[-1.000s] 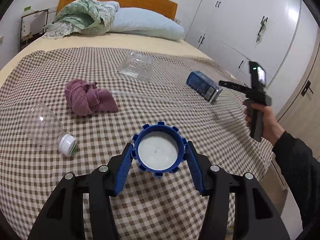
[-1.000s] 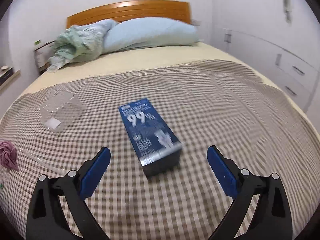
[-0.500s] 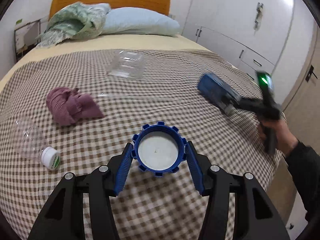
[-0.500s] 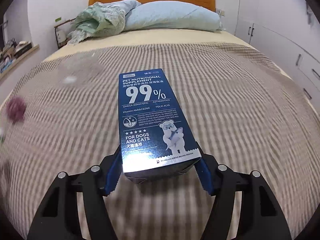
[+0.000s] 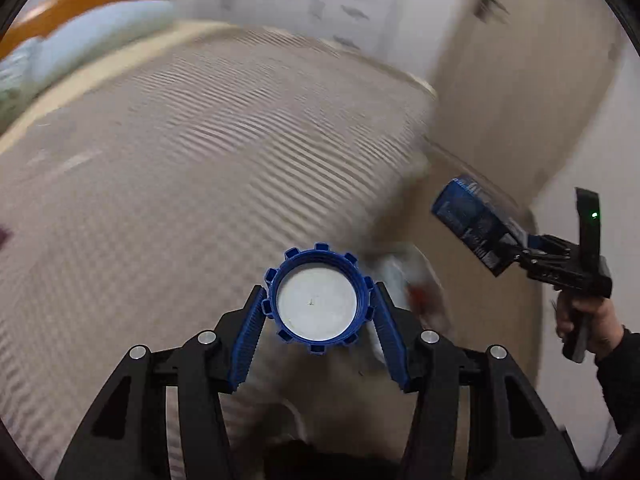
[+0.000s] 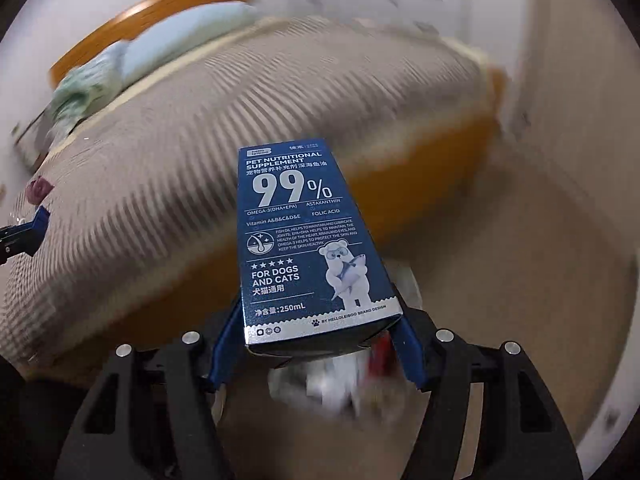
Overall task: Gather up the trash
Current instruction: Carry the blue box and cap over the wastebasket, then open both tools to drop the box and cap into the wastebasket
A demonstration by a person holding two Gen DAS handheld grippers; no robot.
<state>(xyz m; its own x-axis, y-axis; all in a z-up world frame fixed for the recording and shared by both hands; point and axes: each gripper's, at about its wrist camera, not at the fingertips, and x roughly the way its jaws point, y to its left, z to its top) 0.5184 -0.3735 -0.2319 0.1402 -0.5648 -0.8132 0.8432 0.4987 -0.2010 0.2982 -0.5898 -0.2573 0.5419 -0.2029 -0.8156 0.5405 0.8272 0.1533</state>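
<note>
Both jaws clamp trash: left a blue cap (image 5: 318, 299), right a blue carton (image 6: 306, 240) whose print only its own view shows.

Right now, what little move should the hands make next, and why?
Probably carry on to the blurry white heap on the floor and lower over it. The left gripper is shut on the cap, the right gripper on the box, both already off the bed.

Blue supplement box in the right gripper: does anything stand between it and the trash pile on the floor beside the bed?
Nothing visible does. The blue box is clamped in the right gripper, held in open air off the bed edge, with the blurred trash pile showing just below it.
</note>
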